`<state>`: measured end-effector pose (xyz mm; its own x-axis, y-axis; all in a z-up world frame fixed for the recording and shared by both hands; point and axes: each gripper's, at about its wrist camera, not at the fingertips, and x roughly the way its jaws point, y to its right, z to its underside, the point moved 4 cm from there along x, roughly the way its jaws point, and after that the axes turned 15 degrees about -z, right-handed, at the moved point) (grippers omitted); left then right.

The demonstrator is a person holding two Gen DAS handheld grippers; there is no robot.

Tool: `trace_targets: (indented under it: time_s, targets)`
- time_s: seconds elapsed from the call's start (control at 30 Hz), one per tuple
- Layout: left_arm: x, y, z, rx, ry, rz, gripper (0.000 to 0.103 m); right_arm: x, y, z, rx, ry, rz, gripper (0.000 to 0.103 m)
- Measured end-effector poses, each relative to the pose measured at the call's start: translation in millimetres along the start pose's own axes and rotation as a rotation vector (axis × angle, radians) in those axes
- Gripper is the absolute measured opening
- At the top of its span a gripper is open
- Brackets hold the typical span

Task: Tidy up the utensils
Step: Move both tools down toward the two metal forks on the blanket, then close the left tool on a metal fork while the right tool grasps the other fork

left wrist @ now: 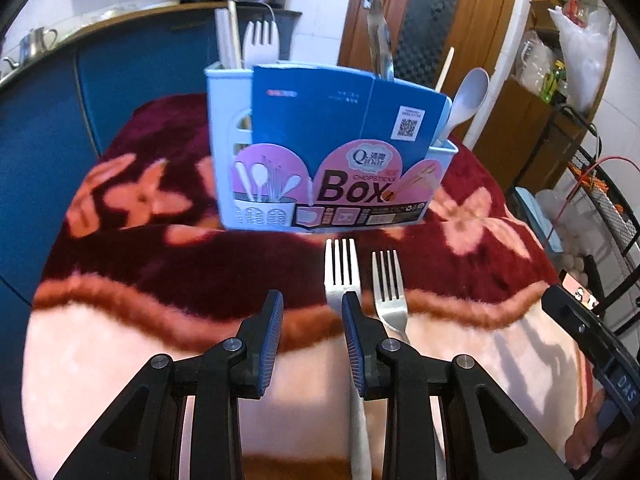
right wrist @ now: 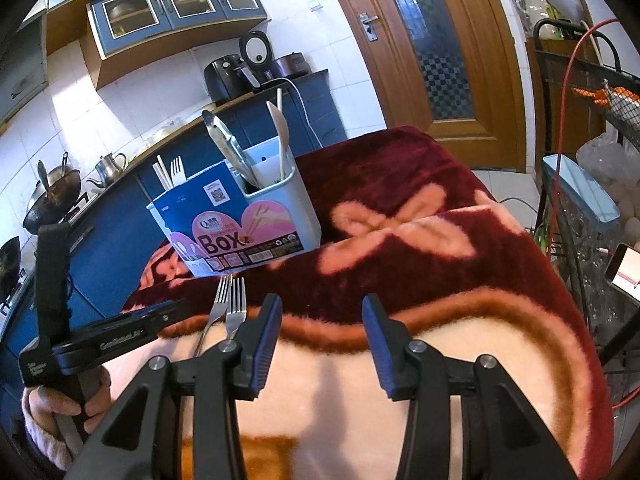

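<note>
Two forks [left wrist: 362,280] side by side before utensil box [left wrist: 332,184], on blanket [left wrist: 160,264]

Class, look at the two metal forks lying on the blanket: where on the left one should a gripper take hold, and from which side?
Grip the left fork across its narrow neck, from above. It lies flat, tines toward the box, close beside the other fork.

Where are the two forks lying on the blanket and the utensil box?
Left fork [left wrist: 340,268]: left wrist view, on its tines.
Right fork [left wrist: 389,280]: left wrist view, on its tines.
Utensil box [right wrist: 256,236]: right wrist view, on its front label.
</note>
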<state>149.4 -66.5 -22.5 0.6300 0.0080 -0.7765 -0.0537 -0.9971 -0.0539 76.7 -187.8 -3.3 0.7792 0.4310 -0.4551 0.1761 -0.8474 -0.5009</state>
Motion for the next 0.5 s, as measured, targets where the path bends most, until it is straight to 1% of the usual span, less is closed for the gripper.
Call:
trace_targets:
  time_s: [0.13, 0.23, 0.37, 0.5]
  targets:
    - [10.8, 8.2, -5.0, 0.034, -0.012, -0.006, 0.035, 0.8, 2.7, 0.7, 0.007, -0.003, -0.001, 0.045]
    - [17.9, 14.4, -8.2, 0.063, -0.018, -0.011, 0.036, 1.2, 3.8, 0.8, 0.008, -0.004, -0.001, 0.045]
    - [28.0, 16.5, -10.4, 0.068, -0.038, -0.017, 0.036, 1.5, 3.9, 1.0, 0.008, -0.005, -0.001, 0.045]
    - [35.9, 16.6, -10.6, 0.061, -0.051, 0.005, 0.036, 3.2, 5.8, 1.2, 0.012, -0.008, 0.0, 0.045]
